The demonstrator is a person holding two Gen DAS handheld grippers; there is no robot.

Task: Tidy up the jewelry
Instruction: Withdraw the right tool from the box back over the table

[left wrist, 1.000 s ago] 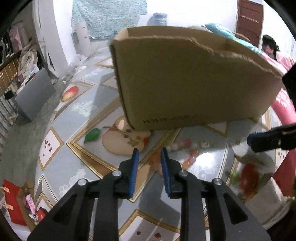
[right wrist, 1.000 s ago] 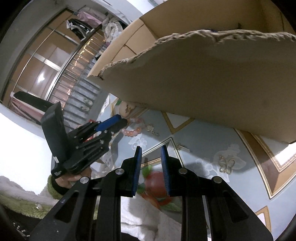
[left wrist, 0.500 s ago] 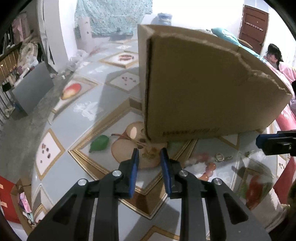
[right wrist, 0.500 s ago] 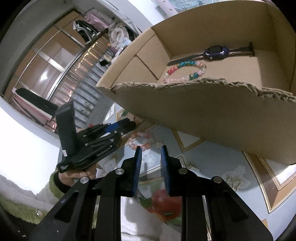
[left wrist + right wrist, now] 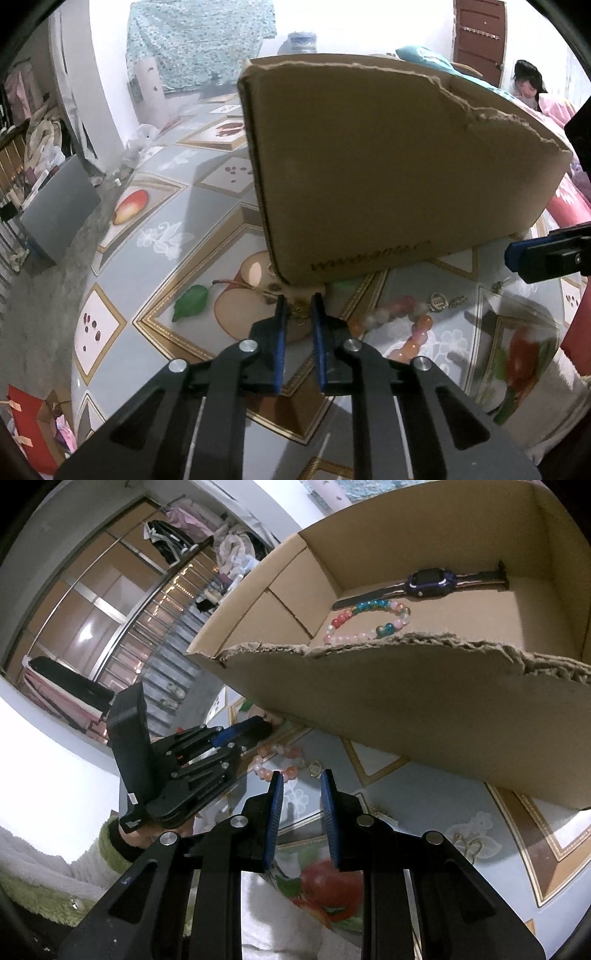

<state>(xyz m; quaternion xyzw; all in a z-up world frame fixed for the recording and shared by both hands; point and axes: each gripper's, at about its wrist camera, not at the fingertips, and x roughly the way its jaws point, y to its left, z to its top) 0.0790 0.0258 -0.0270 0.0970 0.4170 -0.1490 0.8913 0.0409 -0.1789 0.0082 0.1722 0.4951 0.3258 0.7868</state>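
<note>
Cardboard box (image 5: 424, 709) holding beaded bracelet (image 5: 369, 622), dark-blue watch (image 5: 430, 583)

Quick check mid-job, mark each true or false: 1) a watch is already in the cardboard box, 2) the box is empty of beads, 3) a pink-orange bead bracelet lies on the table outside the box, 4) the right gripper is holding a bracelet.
1) True: the watch lies inside the cardboard box.
2) False: a multicoloured bead bracelet lies in the box beside the watch.
3) True: the pink-orange bracelet lies on the table, outside the box.
4) False: the right gripper has nothing between its fingers.
</note>
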